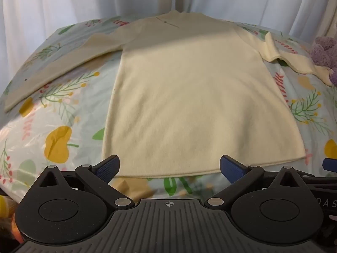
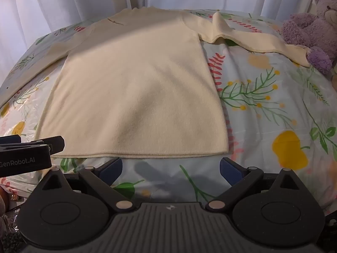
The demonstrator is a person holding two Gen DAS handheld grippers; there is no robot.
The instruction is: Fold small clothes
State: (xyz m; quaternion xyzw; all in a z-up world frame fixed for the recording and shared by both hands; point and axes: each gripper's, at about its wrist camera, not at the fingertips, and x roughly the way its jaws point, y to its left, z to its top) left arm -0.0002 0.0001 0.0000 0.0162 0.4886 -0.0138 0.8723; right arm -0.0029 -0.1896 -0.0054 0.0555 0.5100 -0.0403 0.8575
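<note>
A cream long-sleeved sweater (image 1: 189, 97) lies spread flat on a floral bedsheet (image 1: 63, 130), hem nearest the camera and neckline at the far end. Its one sleeve (image 1: 52, 71) stretches out straight from the sweater's left side; the other sleeve (image 1: 290, 59) runs from the sweater's right side with a raised kink near the shoulder, its cuff reaching a purple plush toy (image 1: 325, 52). Beyond the sweater's neckline hangs a white curtain (image 1: 84, 0). The left hand-held gripper (image 1: 169, 167) sits just before the sweater's hem, its blue-padded fingers (image 1: 108, 166) spread wide, nothing between them.
</note>
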